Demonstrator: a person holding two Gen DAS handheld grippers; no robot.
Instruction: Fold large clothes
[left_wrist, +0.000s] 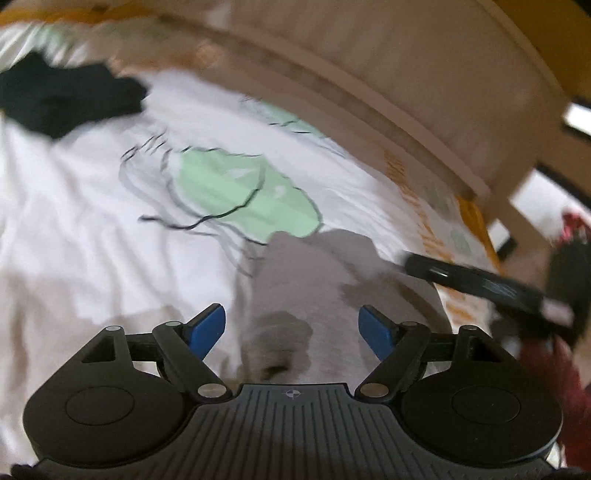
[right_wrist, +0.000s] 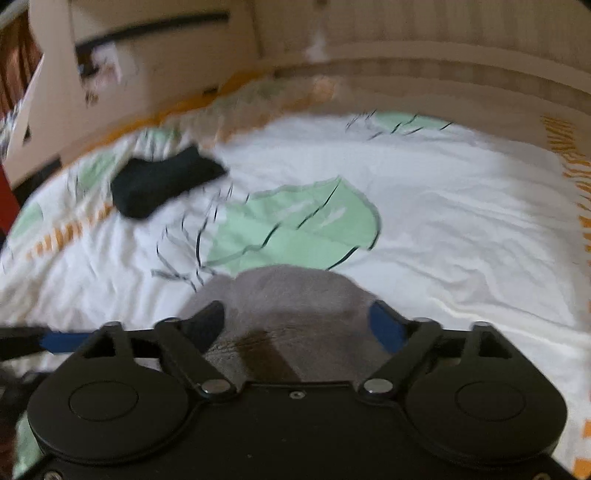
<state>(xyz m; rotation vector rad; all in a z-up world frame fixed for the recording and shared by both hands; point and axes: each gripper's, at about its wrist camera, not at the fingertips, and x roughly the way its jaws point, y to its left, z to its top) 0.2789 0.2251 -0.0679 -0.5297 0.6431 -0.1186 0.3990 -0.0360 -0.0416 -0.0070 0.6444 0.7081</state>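
black garment (right_wrist: 162, 182) bunched far left on bed sheet (right_wrist: 443, 206), well apart from both claws. left claw (left_wrist: 291, 326) jaws spread wide, holding nothing, grey garment (left_wrist: 314, 280) heaped directly between and ahead of blue pads (left_wrist: 208, 326). right claw (right_wrist: 297, 325) also spread open, empty, same grey garment (right_wrist: 295, 295) just ahead, near green leaf print (right_wrist: 295, 225).

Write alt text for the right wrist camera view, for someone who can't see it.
The open right gripper hovers over a grey garment lying on a bed with a white bedspread printed with green leaf shapes. A dark folded garment lies farther back to the left, and the other gripper's blue finger shows at the left edge. The image is motion-blurred.
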